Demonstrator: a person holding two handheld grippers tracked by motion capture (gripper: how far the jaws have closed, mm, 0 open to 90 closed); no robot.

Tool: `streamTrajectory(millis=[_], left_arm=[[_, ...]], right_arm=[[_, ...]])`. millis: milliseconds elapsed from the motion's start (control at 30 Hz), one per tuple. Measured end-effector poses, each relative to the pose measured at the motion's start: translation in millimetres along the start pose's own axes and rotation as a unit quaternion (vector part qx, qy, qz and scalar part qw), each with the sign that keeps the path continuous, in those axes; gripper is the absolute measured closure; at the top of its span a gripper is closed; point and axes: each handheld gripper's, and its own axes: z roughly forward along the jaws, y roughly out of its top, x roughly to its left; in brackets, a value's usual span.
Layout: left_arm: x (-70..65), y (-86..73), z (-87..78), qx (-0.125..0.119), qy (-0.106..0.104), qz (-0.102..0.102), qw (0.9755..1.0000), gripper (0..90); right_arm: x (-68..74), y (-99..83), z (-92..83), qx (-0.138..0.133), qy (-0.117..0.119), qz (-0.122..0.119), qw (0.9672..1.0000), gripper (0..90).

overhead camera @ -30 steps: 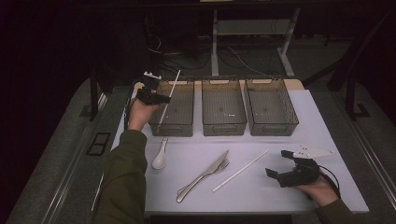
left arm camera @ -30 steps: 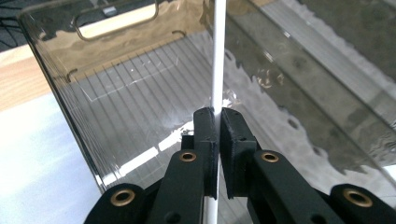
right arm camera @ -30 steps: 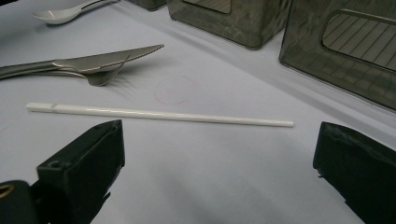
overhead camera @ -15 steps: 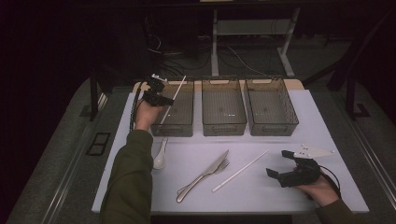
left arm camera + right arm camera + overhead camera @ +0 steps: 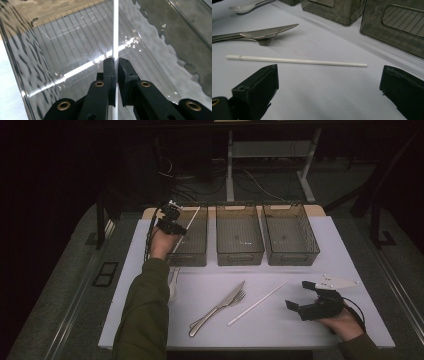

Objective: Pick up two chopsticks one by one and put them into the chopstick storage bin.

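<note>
Left gripper (image 5: 172, 224) pinches a white straw (image 5: 115, 30) — over the left bin (image 5: 192, 251).

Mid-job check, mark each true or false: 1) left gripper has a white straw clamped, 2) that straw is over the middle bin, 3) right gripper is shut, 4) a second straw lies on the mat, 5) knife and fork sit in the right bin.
1) True: the left gripper is shut on the held straw.
2) False: it is over the left bin.
3) False: the right gripper stands open, holding nothing.
4) True: the second straw lies on the white mat.
5) False: the knife and fork lie on the mat.
</note>
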Motion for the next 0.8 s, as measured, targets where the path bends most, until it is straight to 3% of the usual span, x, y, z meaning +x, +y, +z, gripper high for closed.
streamTrajectory(millis=[333, 567, 800], left_arm=[[-1.6, 1.6, -4.8, -0.017, -0.003, 0.012, 0.9998, 74.9], [-10.0, 6.1, -21.7, -0.048, -0.023, 0.025, 0.9982, 64.5], [-21.8, 7.8, -40.6, -0.073, -0.048, 0.048, 0.9951, 52.5]], right_arm=[[0.1, 0.1, 0.2, -0.001, 0.0, 0.0, 1.0, 2.0], [-0.4, 0.0, -0.1, -0.001, -0.001, 0.0, 1.0, 2.0], [-0.2, 0.3, -0.4, -0.001, -0.002, 0.001, 1.0, 2.0]])
